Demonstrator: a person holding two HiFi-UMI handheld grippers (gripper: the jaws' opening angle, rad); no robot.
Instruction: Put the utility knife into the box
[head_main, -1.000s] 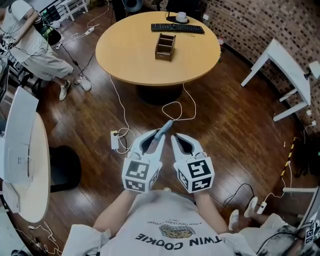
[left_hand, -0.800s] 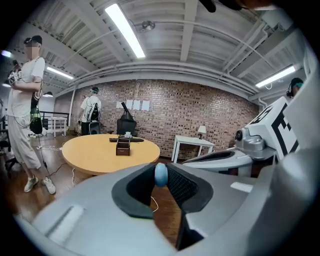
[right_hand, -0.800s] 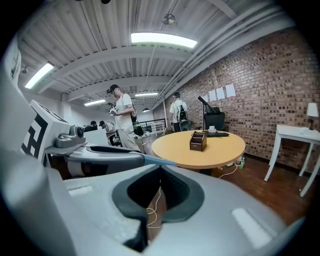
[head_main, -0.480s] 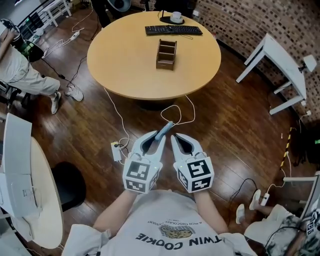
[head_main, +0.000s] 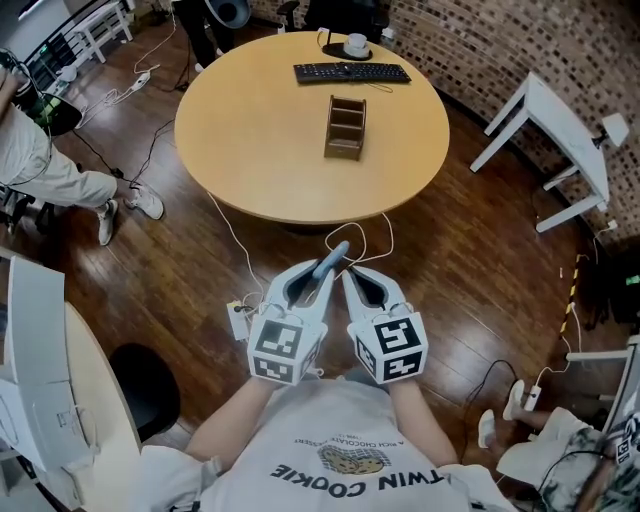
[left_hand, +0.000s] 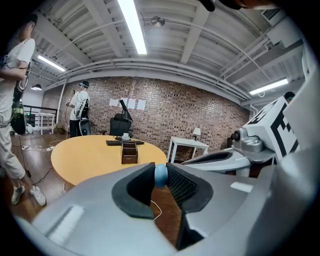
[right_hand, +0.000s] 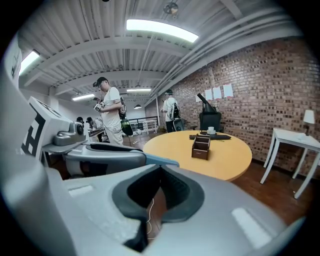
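Note:
The blue-grey utility knife (head_main: 334, 256) sticks out forward from my left gripper (head_main: 326, 270), which is shut on it; the left gripper view shows its blue end (left_hand: 160, 175) pinched between the pads. My right gripper (head_main: 351, 277) sits close beside it on the right, shut and empty, its jaws meeting at the tip (right_hand: 160, 169). Both are held over the wooden floor, short of the round yellow table (head_main: 250, 130). The brown wooden box (head_main: 345, 127) with open compartments stands upright on the table, also seen ahead as the box (left_hand: 129, 152) and the box (right_hand: 201, 146).
A black keyboard (head_main: 352, 72) and a cup on a saucer (head_main: 356, 45) lie at the table's far edge. Cables (head_main: 362, 232) and a power strip (head_main: 240, 318) lie on the floor just ahead. A white side table (head_main: 560, 130) stands right, a person (head_main: 45, 170) left.
The table and box have come nearer and sit lower in the head view. Both grippers keep the same pose side by side, the knife still held in the left one.

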